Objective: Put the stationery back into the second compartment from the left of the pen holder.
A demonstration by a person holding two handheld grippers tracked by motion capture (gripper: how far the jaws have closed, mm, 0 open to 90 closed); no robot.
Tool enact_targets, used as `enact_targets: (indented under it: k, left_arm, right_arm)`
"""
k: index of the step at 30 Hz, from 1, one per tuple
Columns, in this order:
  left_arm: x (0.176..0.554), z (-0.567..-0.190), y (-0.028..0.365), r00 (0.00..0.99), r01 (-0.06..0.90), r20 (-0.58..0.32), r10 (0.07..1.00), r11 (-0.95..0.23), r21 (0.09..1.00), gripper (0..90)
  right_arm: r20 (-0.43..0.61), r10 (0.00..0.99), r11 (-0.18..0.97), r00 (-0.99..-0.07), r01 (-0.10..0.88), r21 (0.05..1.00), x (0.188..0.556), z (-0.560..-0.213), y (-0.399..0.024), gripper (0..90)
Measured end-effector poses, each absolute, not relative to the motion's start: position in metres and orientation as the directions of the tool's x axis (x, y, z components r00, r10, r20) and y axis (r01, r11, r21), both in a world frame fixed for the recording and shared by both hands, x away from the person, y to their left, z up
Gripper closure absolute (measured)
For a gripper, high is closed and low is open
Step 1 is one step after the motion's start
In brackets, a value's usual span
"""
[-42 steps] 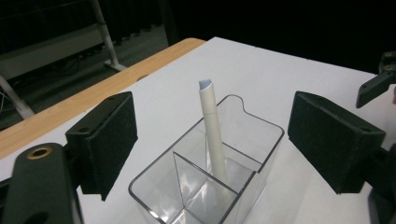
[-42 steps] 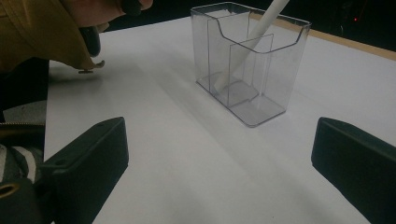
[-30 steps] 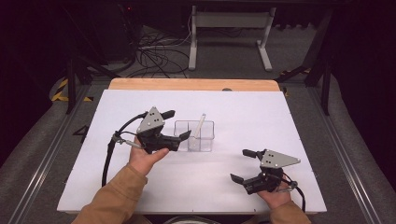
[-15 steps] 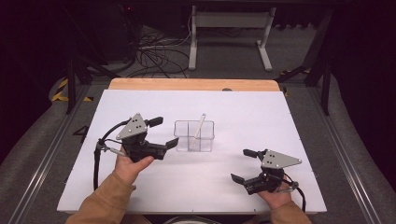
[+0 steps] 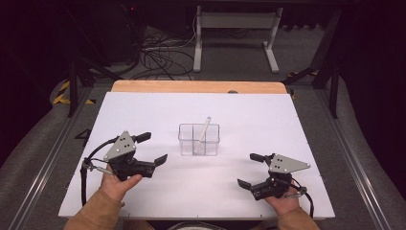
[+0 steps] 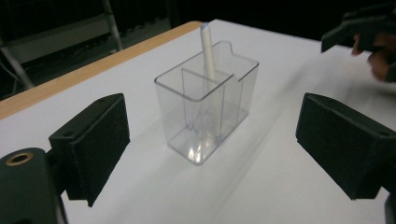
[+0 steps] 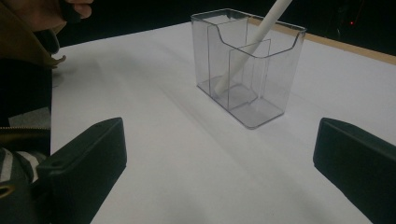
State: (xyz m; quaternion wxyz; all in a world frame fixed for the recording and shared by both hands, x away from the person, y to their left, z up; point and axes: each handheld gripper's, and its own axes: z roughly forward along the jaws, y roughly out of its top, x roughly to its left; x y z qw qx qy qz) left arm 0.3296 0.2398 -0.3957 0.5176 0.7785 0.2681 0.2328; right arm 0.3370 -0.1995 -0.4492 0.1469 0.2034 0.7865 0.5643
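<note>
Clear divided bin (image 5: 199, 140) | white stick (image 5: 201, 135) leaning inside | left claw (image 5: 151, 149), right claw (image 5: 251, 169) wide open, empty

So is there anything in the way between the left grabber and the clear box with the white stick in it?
Nothing visible is. The left gripper, jaws wide open, faces the clear box across bare white table. The white stick leans inside the box, and the right gripper sits off to the other side.

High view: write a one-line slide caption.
White stick leans in a clear box between two open tools, left and right.
</note>
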Motion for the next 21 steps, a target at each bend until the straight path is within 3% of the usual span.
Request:
enact_targets:
  k: [3, 11, 21]
  left_arm:
    - [0.326, -0.401, 0.243, 0.746, 0.190, 0.090, 0.660, -0.339, 0.921, 10.6]
    - [0.326, -0.423, 0.259, 0.753, 0.296, -0.023, 0.657, -0.307, 0.905, 10.8]
    - [0.319, -0.441, 0.281, 0.745, 0.275, -0.023, 0.667, -0.275, 0.921, 10.3]
  right_arm:
    - [-0.004, 0.487, 0.281, -0.873, 0.153, 0.948, 0.337, -0.449, -0.200, 2.9]
    - [0.012, 0.483, 0.269, -0.876, 0.161, 0.949, 0.337, -0.448, -0.201, 2.4]
    - [0.014, 0.483, 0.272, -0.876, 0.165, 0.948, 0.337, -0.449, -0.200, 2.4]
